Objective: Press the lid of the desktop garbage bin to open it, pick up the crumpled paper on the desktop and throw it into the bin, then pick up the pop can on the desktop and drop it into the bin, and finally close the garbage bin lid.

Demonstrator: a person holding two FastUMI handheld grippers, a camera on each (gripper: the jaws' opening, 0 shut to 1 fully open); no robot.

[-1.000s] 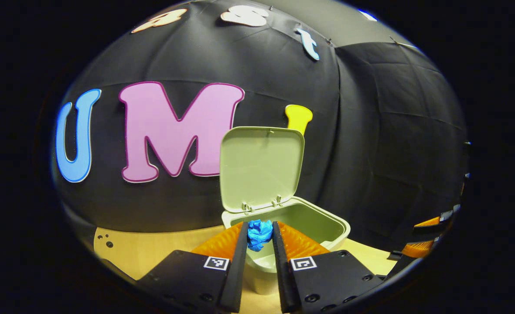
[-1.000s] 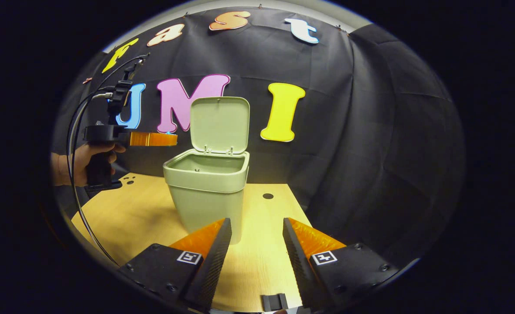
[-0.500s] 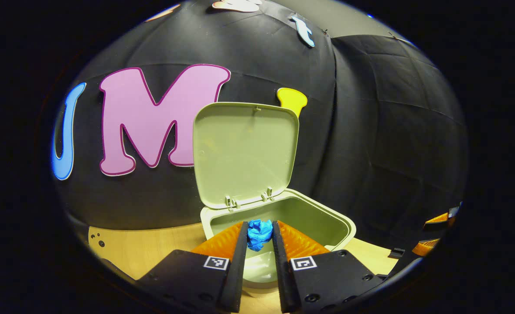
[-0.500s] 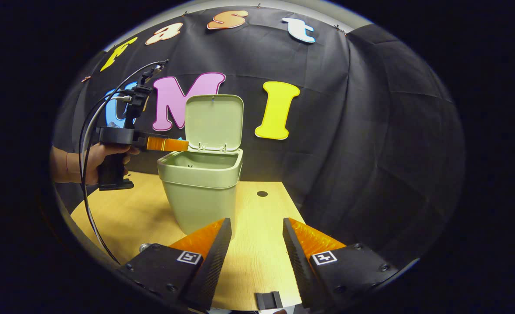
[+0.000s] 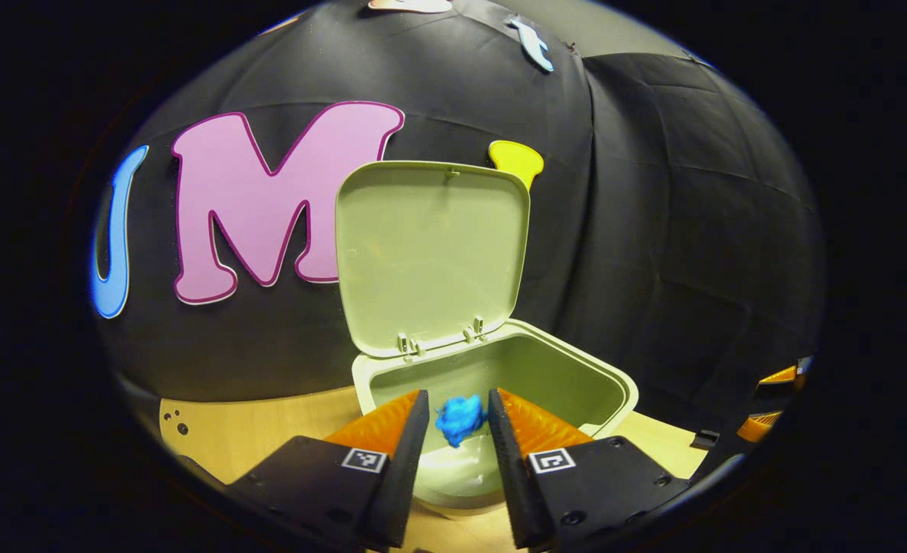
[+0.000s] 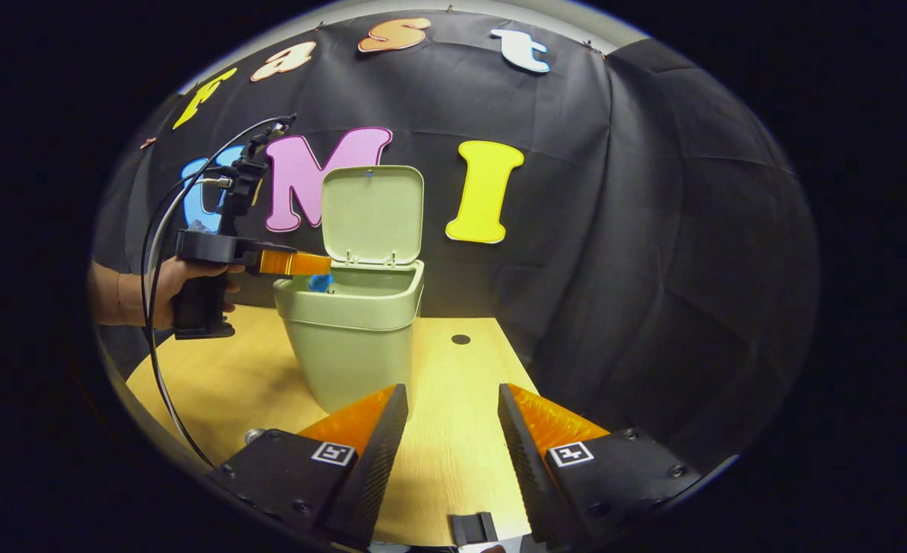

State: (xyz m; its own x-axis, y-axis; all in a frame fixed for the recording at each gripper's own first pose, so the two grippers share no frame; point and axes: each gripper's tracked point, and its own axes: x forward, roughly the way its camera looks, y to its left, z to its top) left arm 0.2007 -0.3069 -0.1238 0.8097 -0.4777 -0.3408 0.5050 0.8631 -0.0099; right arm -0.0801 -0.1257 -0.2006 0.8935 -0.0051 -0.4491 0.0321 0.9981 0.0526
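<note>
One sec earlier left claw (image 5: 458, 430) pinched the crumpled paper (image 5: 461, 418); now parted, paper dropping into bin (image 5: 614, 384). Pop can's next; right claw (image 6: 448, 430) wide, empty.

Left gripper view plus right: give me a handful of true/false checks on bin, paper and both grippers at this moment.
1. The bin lid stands open. True.
2. The left gripper is shut on the blue crumpled paper. False: its jaws are parted with gaps on both sides of the paper, which sits over the bin opening.
3. The right gripper holds the pop can. False: its jaws are open with nothing between them, above the wooden desktop.
4. In the right gripper view, a hand holds the left gripper at the bin's rim. True.
5. The bin lies tipped on its side. False: it stands upright on the desktop.
</note>
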